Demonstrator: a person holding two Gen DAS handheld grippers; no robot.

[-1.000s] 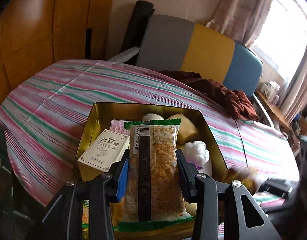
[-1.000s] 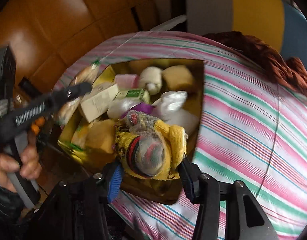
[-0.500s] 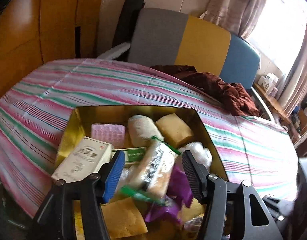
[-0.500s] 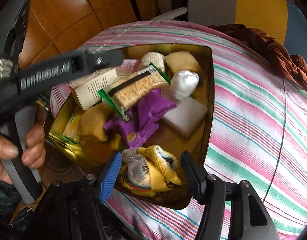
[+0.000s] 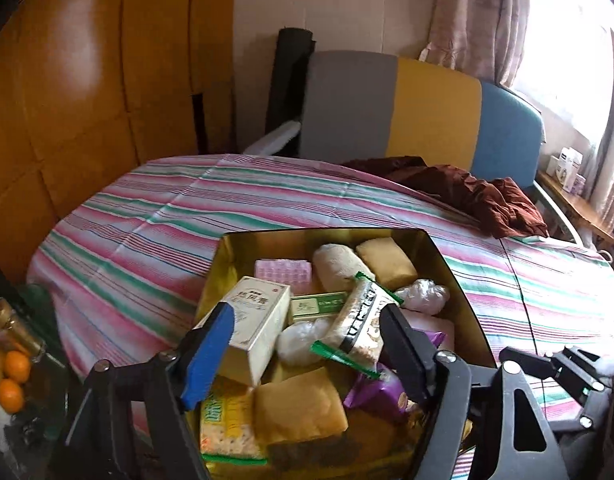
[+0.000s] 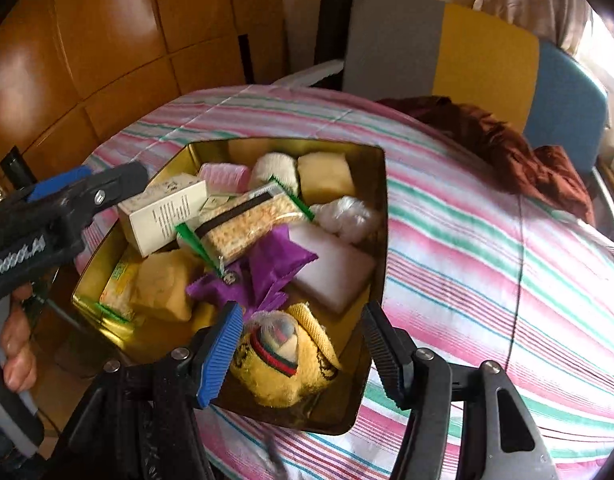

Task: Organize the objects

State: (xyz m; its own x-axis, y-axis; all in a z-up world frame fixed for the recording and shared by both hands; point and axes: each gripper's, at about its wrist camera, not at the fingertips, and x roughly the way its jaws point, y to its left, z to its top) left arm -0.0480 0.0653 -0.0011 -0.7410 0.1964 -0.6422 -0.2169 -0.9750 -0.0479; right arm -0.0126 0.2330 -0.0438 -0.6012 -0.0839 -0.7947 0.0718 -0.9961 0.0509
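snack packet (image 5: 361, 326) now dropped in tin (image 5: 463, 280)

Home bedroom: striped bedspread (image 5: 155, 220), curtains (image 5: 479, 12).

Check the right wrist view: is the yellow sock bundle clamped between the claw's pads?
No. The yellow sock bundle lies in the gold tin, with the right claw open and both pads clear of it.
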